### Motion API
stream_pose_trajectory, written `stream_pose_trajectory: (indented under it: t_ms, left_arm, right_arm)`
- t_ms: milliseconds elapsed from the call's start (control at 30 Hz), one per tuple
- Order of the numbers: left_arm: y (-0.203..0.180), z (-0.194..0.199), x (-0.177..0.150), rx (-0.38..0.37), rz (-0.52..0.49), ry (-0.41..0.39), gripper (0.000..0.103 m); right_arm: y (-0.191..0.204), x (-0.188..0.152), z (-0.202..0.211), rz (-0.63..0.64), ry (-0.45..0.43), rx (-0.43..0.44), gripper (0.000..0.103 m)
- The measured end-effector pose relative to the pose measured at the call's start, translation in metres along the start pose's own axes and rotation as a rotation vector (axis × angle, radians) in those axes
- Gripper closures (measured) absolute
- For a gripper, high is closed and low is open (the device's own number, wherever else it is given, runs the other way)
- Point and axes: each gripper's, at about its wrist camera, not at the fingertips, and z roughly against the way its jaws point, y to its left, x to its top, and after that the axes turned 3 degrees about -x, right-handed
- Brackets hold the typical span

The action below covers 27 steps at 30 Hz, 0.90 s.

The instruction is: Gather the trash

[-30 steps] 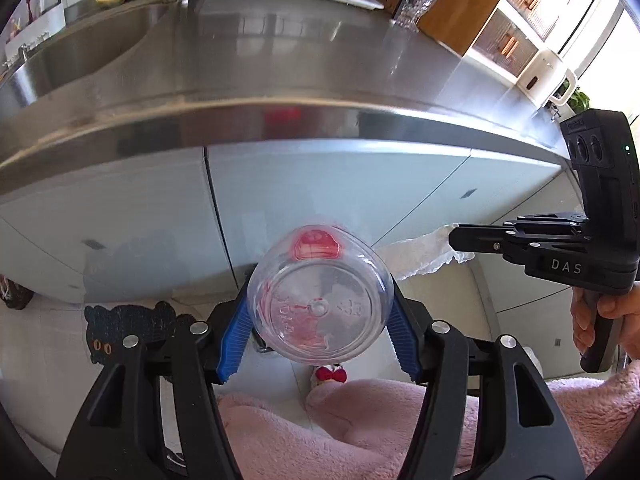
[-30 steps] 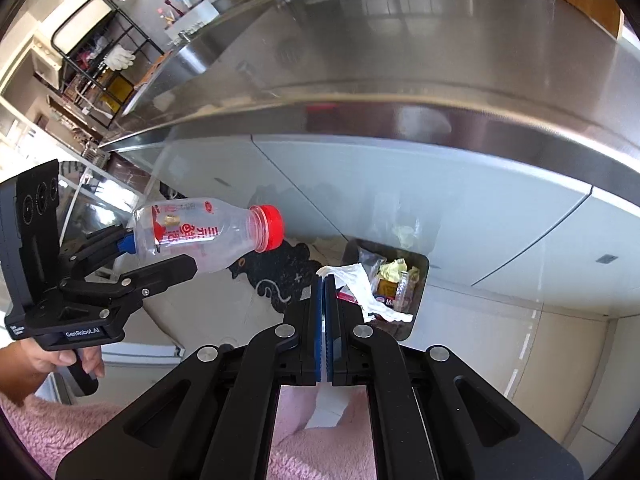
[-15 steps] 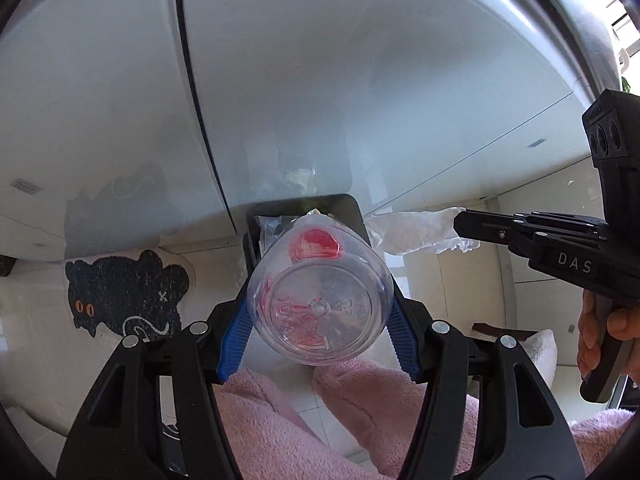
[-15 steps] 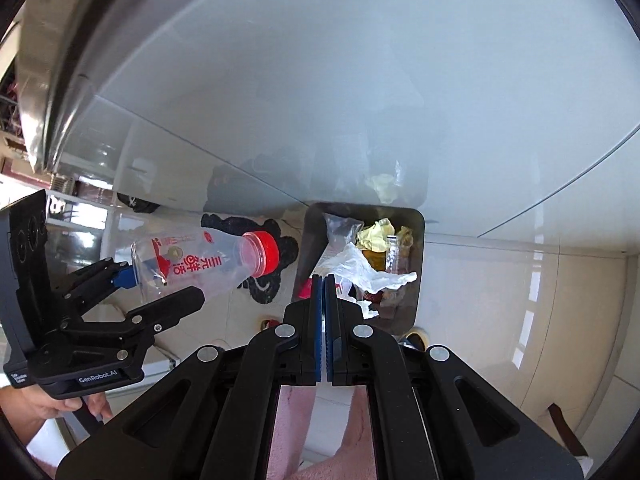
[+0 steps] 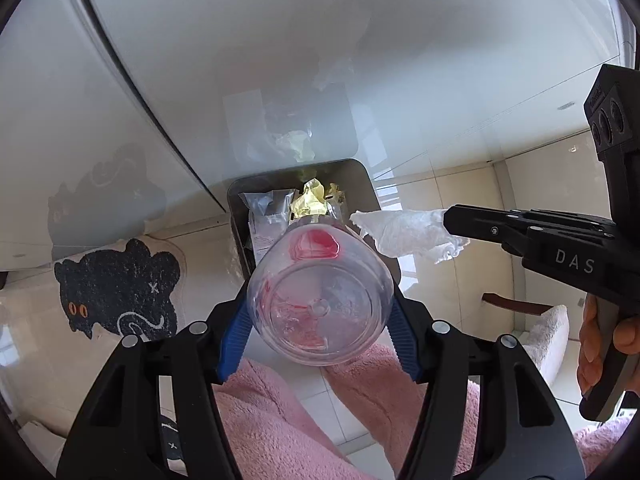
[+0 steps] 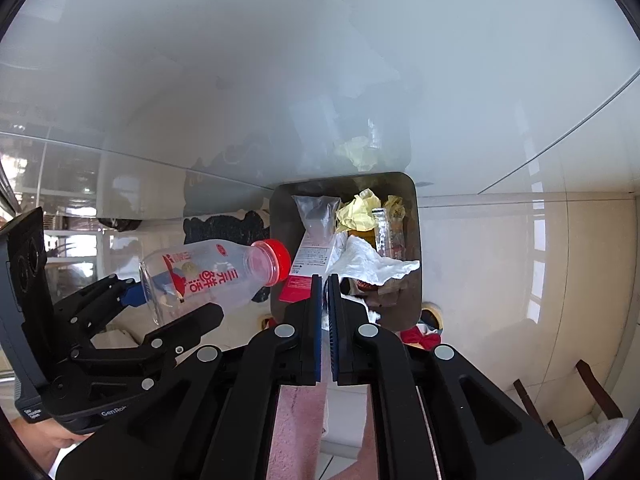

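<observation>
My left gripper is shut on a clear plastic bottle with a red cap, held cap-forward over the left edge of a dark trash bin. My right gripper is shut on a crumpled white tissue and holds it above the bin. The tissue also shows in the left wrist view, right of the bottle. The bin holds yellow paper, a clear bag and a carton.
Glossy white cabinet fronts rise just behind the bin. A black cat-shaped mat lies on the tiled floor to the left. Pink fuzzy slippers are below the grippers. A chair stands at the right.
Both grippers have tilted down from the countertop toward the floor and moved closer to the bin. The bottle and tissue now hang over the bin opening.
</observation>
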Motion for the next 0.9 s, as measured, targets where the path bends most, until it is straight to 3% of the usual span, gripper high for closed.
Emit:
stream_pose_trajectory:
  t_ms: [233,433,533,567,667,733,900]
  left_arm:
    - [-0.001,-0.005,0.000,-0.007,0.001,0.016,0.044]
    - [-0.003,-0.005,0.002,-0.012,-0.002,0.012,0.029]
    - [-0.004,-0.005,0.003,-0.008,-0.006,0.011,0.028]
    - [-0.003,-0.006,0.002,-0.004,-0.008,0.012,0.025]
    - [-0.004,-0.003,0.001,0.005,-0.009,0.011,0.018]
    - [-0.004,0.001,-0.002,0.011,-0.005,0.010,0.015]
    - [0.002,0.016,-0.009,0.027,0.024,0.003,0.008]
  right_arm:
    - [0.002,0.008,0.000,-0.003,0.003,0.012,0.096]
    - [0.001,0.010,-0.002,-0.008,0.016,0.009,0.095]
    - [-0.001,0.009,-0.005,-0.021,0.018,0.010,0.095]
    - [-0.003,0.009,-0.006,-0.024,0.019,0.007,0.090]
    - [-0.008,0.009,-0.001,-0.036,0.005,0.008,0.039]
    - [-0.009,0.007,0.002,-0.035,-0.007,-0.004,0.039]
    - [-0.016,0.005,0.013,-0.052,-0.011,-0.039,0.013]
